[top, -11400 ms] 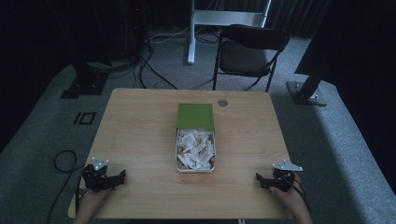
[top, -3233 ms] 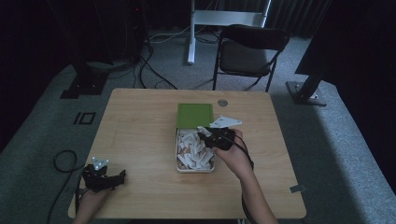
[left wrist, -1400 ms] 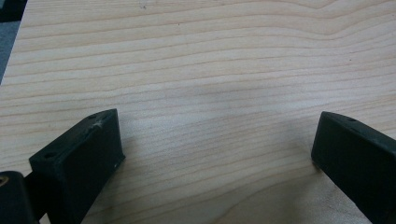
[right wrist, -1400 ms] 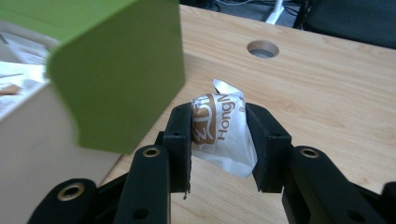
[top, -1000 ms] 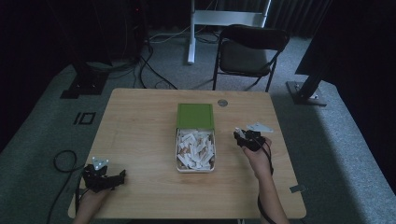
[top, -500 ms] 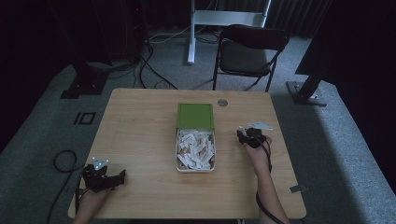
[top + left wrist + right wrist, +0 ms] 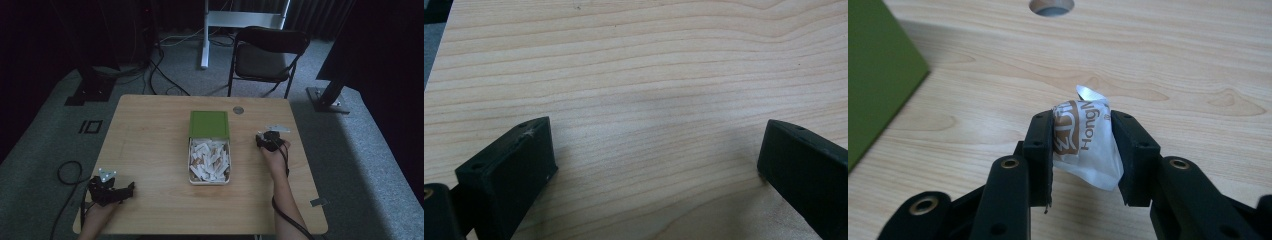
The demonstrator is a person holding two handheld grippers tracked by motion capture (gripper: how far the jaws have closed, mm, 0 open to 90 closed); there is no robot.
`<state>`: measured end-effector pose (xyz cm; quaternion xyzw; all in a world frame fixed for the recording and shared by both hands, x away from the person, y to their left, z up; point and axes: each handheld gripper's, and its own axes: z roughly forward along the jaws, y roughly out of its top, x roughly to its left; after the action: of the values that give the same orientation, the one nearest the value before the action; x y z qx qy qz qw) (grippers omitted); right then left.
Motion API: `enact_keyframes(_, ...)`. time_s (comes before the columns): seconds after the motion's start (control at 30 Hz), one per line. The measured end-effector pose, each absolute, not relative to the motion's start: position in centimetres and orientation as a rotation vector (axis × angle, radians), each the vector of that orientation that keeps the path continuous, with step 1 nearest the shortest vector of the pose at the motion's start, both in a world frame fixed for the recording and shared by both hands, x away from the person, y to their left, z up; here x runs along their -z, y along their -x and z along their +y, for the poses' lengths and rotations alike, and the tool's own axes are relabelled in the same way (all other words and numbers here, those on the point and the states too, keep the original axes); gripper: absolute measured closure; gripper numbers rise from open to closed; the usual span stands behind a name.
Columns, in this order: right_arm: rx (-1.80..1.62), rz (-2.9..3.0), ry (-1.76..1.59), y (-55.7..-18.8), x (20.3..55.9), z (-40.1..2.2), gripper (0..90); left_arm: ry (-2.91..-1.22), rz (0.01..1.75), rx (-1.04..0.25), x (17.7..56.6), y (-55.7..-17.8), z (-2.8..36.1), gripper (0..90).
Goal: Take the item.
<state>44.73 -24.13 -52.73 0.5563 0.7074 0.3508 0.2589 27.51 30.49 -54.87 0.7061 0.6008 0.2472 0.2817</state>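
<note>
A white box full of white and brown paper packets sits mid-table, its green lid lying just behind it. To the right of the box, low over the wood, my right gripper is shut on one such packet, white with brown print, squeezed between both jaws. The green lid shows at the left edge of the right gripper view. At the table's near left corner my left gripper rests on the wood, open, jaws wide apart with bare tabletop between them.
A round cable hole lies in the table behind the lid, also ahead of the right gripper as the hole. A black folding chair and a white stand are beyond the far edge. Cables trail on the grey floor at left.
My right gripper, holding the packet, has moved away from above the box to its right and come down toward the tabletop. The left gripper has stayed put.
</note>
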Motion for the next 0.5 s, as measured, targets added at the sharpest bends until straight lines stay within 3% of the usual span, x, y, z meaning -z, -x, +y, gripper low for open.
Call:
enact_keyframes(0.3, -0.924, 1.925, -1.568, -45.4, 54.6, -24.2, 62.1, -1.892, 1.609, -0.662, 54.9, -27.5, 30.5, 2.7)
enact_keyframes(0.5, -0.931, 1.911, -1.559, -45.3, 54.3, -24.0, 44.9, -1.892, 1.609, -0.662, 54.9, -27.5, 30.5, 2.7)
